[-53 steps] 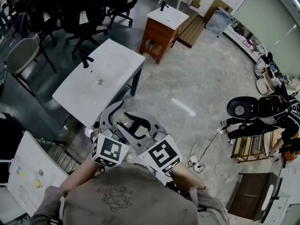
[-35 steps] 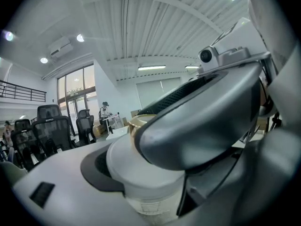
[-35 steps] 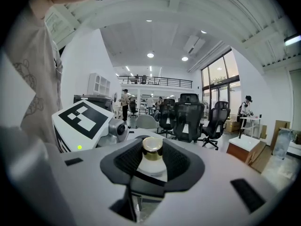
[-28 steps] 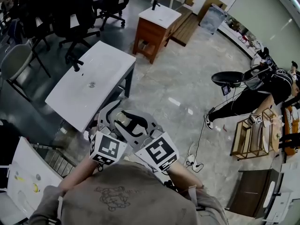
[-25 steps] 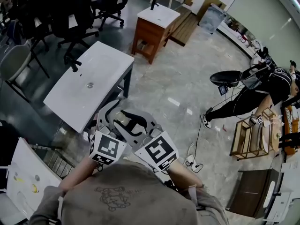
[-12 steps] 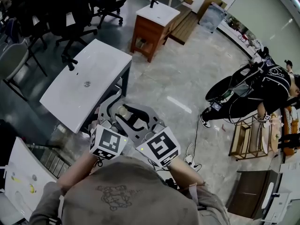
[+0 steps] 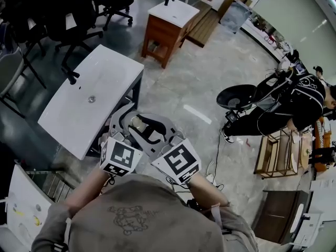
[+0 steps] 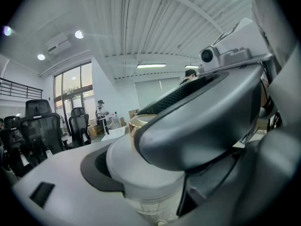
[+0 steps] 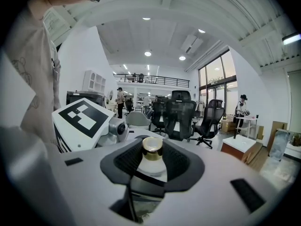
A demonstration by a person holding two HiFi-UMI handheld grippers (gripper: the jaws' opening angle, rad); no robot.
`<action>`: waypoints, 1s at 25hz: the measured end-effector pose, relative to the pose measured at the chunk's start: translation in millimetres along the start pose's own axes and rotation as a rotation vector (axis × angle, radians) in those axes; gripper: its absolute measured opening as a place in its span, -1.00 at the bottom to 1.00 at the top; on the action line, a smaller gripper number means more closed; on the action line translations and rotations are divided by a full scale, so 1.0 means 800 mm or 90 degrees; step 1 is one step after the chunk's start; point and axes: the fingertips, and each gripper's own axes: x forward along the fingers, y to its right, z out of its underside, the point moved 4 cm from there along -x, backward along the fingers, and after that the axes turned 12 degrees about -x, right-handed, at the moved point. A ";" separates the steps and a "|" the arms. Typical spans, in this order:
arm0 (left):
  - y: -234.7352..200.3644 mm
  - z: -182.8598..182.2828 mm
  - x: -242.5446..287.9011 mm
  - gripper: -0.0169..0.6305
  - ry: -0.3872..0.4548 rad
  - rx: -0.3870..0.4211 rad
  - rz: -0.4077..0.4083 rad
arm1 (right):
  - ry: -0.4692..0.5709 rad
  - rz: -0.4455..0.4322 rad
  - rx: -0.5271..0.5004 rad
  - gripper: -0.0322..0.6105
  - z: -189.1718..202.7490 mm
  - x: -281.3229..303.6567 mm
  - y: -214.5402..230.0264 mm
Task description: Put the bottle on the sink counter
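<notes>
white sink counter on grey tiled floor; left gripper, right gripper both clamp bottle

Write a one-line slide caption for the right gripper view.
Right gripper clasps a gold-capped bottle; office chairs and a wooden sink cabinet stand beyond.
</notes>
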 end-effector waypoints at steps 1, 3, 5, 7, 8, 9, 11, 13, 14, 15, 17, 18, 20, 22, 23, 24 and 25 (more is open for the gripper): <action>-0.006 0.001 0.006 0.07 -0.001 -0.002 0.001 | -0.002 -0.001 0.001 -0.47 0.002 0.005 0.006; -0.019 0.003 0.019 0.07 -0.004 -0.004 0.003 | -0.004 -0.002 0.002 -0.47 0.007 0.018 0.019; -0.032 0.005 0.032 0.07 -0.009 -0.007 0.006 | -0.007 -0.002 0.008 -0.47 0.013 0.031 0.031; -0.044 0.007 0.045 0.07 -0.014 -0.011 0.010 | -0.011 -0.001 0.014 -0.47 0.018 0.043 0.045; -0.051 0.008 0.052 0.07 -0.015 -0.012 0.013 | -0.013 -0.001 0.017 -0.47 0.021 0.050 0.052; -0.058 0.009 0.060 0.07 -0.016 -0.014 0.014 | -0.015 0.000 0.019 -0.47 0.024 0.057 0.059; -0.073 0.012 0.075 0.07 -0.013 -0.016 0.015 | -0.020 0.001 0.019 -0.47 0.030 0.071 0.073; -0.089 0.013 0.091 0.07 -0.007 -0.019 0.016 | -0.026 0.001 0.014 -0.47 0.035 0.086 0.089; -0.097 0.013 0.099 0.07 -0.005 -0.022 0.017 | -0.029 0.000 0.013 -0.47 0.038 0.094 0.097; -0.107 0.013 0.107 0.07 -0.004 -0.024 0.018 | -0.031 -0.001 0.014 -0.47 0.040 0.103 0.107; -0.129 0.013 0.124 0.07 -0.007 -0.024 0.021 | -0.034 -0.002 0.020 -0.47 0.043 0.123 0.126; -0.140 0.013 0.133 0.07 -0.009 -0.024 0.022 | -0.036 -0.003 0.023 -0.47 0.045 0.133 0.136; -0.163 0.013 0.150 0.07 -0.012 -0.027 0.025 | -0.043 -0.006 0.026 -0.47 0.048 0.155 0.155; -0.188 0.017 0.164 0.07 -0.016 -0.036 0.027 | -0.052 -0.013 0.029 -0.47 0.053 0.179 0.172; -0.200 0.020 0.171 0.07 -0.017 -0.039 0.028 | -0.056 -0.017 0.030 -0.47 0.055 0.191 0.180; -0.212 0.022 0.178 0.07 -0.018 -0.041 0.029 | -0.059 -0.020 0.031 -0.47 0.057 0.203 0.187; -0.224 0.023 0.185 0.07 -0.019 -0.042 0.031 | -0.063 -0.021 0.033 -0.47 0.059 0.215 0.195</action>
